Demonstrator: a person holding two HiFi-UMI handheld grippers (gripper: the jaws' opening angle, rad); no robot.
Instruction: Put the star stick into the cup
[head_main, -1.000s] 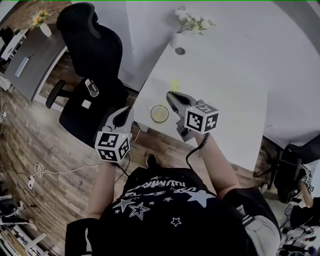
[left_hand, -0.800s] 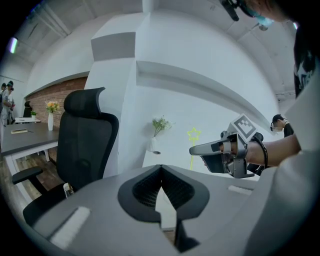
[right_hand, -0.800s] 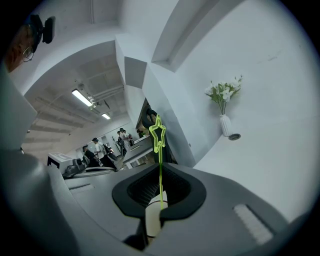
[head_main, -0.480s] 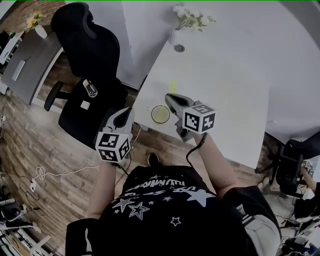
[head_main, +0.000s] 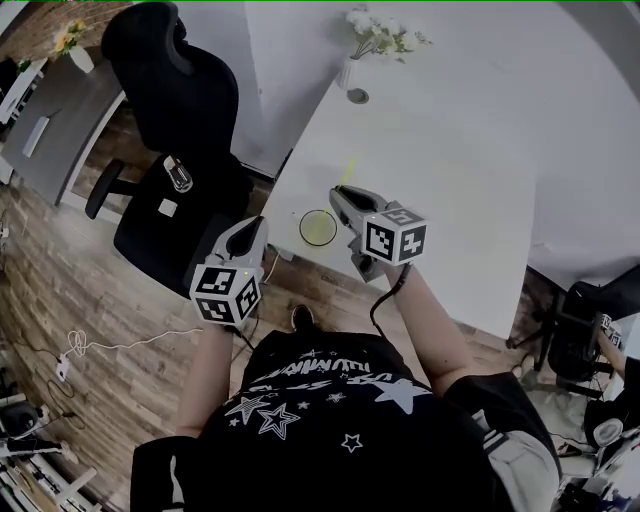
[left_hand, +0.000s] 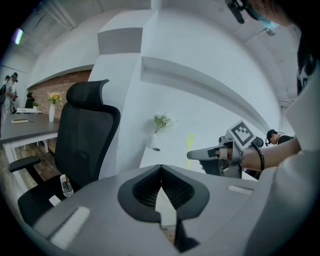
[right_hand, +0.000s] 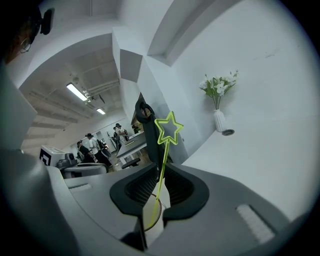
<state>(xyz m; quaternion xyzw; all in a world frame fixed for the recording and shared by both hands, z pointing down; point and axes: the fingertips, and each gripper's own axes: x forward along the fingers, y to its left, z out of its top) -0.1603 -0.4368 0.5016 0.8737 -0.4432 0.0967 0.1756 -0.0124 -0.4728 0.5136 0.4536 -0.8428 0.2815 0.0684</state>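
White table (head_main: 450, 150) spreads ahead of both pairs of fingers. The left gripper (left_hand: 161, 172) hangs off its near edge, jaws pressed together on nothing. The right gripper (right_hand: 161, 175) pinches the star stick (right_hand: 168, 128) by its shaft, star above the fingers, tail below them towards the cup (right_hand: 151, 214). Hold the stick upright, lower the tail inside the rim, then loosen

Your right tongs (right_hand: 159, 174) pinch the star stick (right_hand: 163, 159) by its thin stem, star uppermost. Its lower end hangs over the cup (right_hand: 153, 218), seen between the jaws. A flower vase (right_hand: 219, 120) stands on the white tabletop (right_hand: 260, 160).
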